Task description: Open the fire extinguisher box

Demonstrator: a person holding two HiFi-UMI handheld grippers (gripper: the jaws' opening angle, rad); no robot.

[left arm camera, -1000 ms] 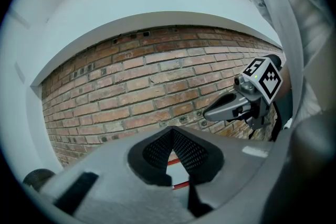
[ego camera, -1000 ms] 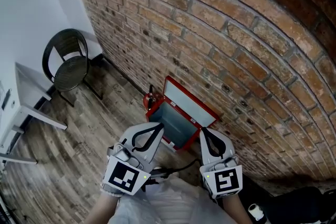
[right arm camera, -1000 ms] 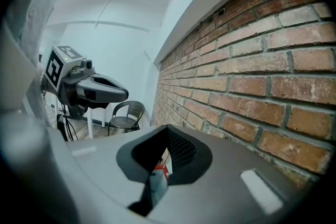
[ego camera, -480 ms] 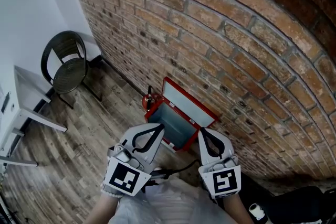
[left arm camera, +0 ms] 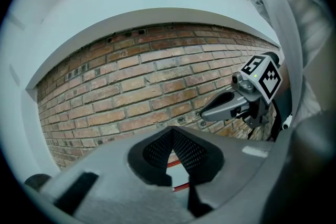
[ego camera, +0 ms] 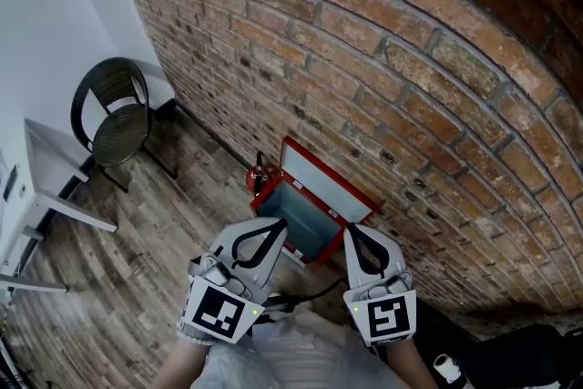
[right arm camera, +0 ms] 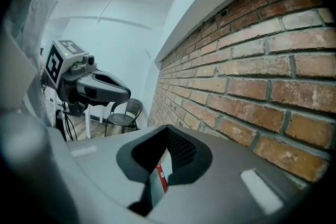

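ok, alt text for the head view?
The left gripper and right gripper, held low in frame, point toward a red fire extinguisher box on the wood floor against a brick wall. A black chair stands at left.

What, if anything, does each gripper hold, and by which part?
Nothing. The left gripper and right gripper are both shut, empty, clear of the box.

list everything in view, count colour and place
brick wall: 1, red-brown, ahead
floor: 1, grey-brown wood, below
fire extinguisher box: 1, red, on floor against the wall
fire extinguisher: 1, red, left of the box
chair: 1, black, by the corner, left
table: 1, white, far left
unidentified object: 1, black, bottom right
left gripper: 1, grey, bottom centre, shut, empty
right gripper: 1, grey, beside it, shut, empty
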